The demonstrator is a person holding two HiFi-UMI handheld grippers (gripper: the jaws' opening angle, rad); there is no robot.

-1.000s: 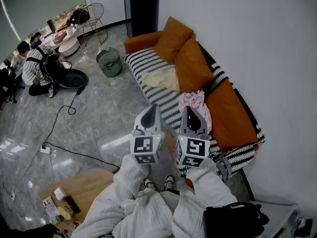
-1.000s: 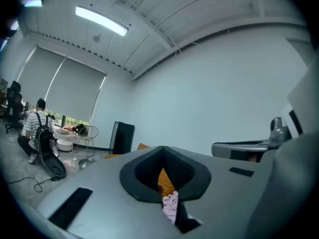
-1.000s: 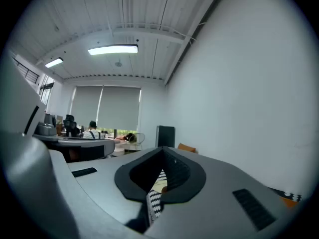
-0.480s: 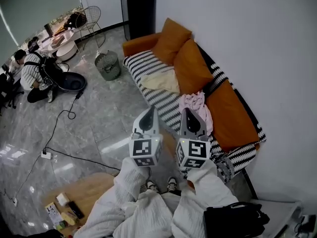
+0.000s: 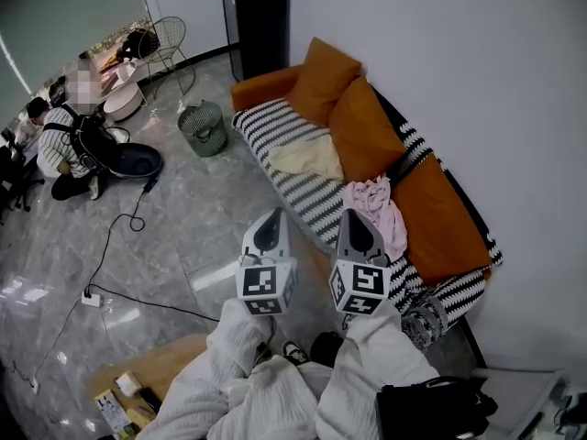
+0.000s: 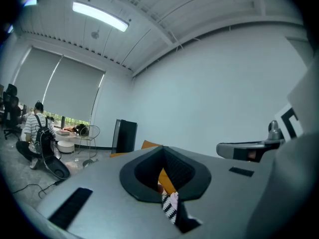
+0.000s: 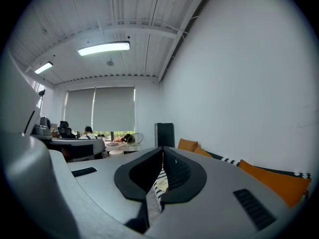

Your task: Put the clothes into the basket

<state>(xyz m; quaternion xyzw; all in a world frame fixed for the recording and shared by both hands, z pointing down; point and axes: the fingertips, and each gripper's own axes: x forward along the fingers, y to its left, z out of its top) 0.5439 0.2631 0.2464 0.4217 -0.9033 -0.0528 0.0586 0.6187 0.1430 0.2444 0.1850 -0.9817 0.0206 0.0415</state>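
Observation:
A pink garment (image 5: 377, 201) lies bunched on the striped sofa seat (image 5: 284, 122), and a cream garment (image 5: 308, 157) is spread farther along it. A green wire basket (image 5: 204, 127) stands on the floor beyond the sofa's far end. My left gripper (image 5: 273, 214) (image 6: 163, 148) and right gripper (image 5: 359, 216) (image 7: 162, 149) are held side by side, level, both shut and empty. The right one's tip is just short of the pink garment in the head view; the left one is over the floor beside the sofa's front edge.
Orange cushions (image 5: 362, 126) line the sofa back against the white wall. A black tower (image 5: 257, 15) stands in the corner. A person (image 5: 60, 147) crouches far left, a cable (image 5: 115, 236) trails over the floor, and a low wooden table (image 5: 160, 367) sits near my legs.
Both grippers have moved together toward the sofa and sunk a little; the sofa and pink garment now sit closer beneath them. Jaws remain shut.

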